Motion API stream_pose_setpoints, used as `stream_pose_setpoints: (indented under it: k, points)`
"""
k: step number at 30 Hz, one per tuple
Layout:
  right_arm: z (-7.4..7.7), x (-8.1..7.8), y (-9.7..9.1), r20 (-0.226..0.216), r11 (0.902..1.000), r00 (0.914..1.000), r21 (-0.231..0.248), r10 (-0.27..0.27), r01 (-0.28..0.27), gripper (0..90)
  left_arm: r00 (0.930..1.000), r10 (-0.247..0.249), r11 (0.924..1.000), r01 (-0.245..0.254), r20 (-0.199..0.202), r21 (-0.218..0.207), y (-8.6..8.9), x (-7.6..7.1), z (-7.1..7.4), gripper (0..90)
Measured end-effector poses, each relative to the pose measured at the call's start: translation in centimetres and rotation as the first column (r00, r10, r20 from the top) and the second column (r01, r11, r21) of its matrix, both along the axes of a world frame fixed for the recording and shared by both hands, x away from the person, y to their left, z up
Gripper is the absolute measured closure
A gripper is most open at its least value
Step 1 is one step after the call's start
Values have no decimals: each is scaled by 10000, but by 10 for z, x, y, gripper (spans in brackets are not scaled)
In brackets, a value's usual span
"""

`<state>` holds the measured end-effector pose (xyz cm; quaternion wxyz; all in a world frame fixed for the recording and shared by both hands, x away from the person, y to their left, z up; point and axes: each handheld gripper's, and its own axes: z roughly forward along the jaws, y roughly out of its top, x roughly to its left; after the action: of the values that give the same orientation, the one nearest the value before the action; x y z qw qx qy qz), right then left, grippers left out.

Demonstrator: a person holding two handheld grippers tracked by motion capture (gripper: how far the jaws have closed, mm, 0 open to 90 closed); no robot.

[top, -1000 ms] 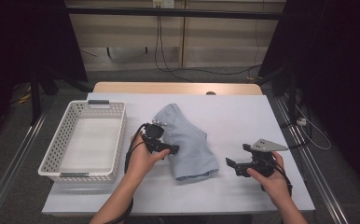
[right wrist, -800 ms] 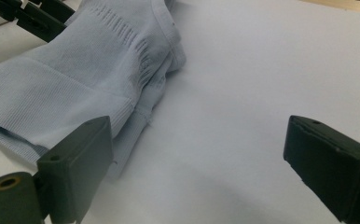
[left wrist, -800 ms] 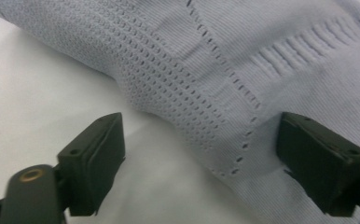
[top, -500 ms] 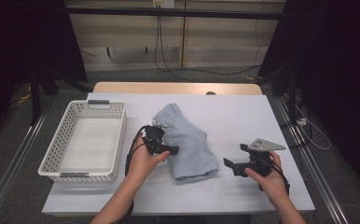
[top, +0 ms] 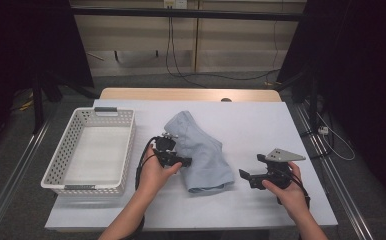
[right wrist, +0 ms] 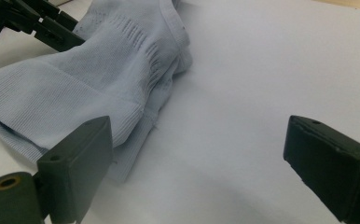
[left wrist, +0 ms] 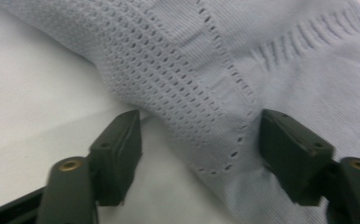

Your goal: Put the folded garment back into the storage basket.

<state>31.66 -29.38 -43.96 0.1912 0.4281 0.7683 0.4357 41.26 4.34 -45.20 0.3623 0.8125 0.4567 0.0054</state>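
- Where the white sheet covers the worktop (top: 261, 125), the surface is matte and plain; a strip of bare wood shows along the far edge.
- The light blue knit garment (top: 201, 152) lies folded near the middle of the worktop, running from the centre toward the near edge, its ribbed hem end nearest me.
- My left gripper (top: 173, 157) sits at the garment's left edge, level with the sheet. In the left gripper view its jaws stand partly apart and have just been closing; a perforated fold of the garment (left wrist: 206, 84) lies between them. The right pad meets the cloth, while the left pad stands clear over bare sheet, so nothing is clamped yet.
- My right gripper (top: 253, 176) rests near the near-right part of the worktop, well apart from the garment's right edge. In the right gripper view its jaws are spread wide with nothing between them except bare sheet; the garment (right wrist: 89, 88) lies beyond the left jaw.
- A white lattice basket (top: 61, 167) stands along the left edge of the worktop, with a grey handle at its far wall.
- Beyond the far edge, a pale panelled wall (top: 221, 45) carries hanging black cables (top: 181, 60); dark curtains (top: 41, 45) close both sides, and metal rails (top: 341, 200) run along the grey floor.
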Motion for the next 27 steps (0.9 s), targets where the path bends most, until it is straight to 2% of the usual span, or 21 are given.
stream_pose_setpoints:
  k: [11, 15, 18, 23, 27]
  points:
    - [1, -1, -3, 25, 10000, 10000, -34, -65, 65, 82, 9994, 212, 9992, -221, -271, -319, -2, -2, -1, 465]
    - [1, -1, -2, 32, 10000, 10000, -27, -58, 58, 82, 9982, 275, 9981, -303, -531, -542, -2, -3, -2, 539]
    - [1, -1, -2, 55, 10000, 10000, -46, -47, 47, 82, 9977, 449, 9980, -470, -503, -430, -5, -5, -1, 573]
    - [1, -1, -1, 40, 10000, 10000, -20, -50, 50, 82, 9980, 465, 9986, -475, -423, -232, -9, -7, 3, 655]
    - [1, -2, -1, 37, 10000, 10000, -16, -41, 42, 82, 9969, 618, 9976, -633, -486, -294, -9, -8, 3, 688]
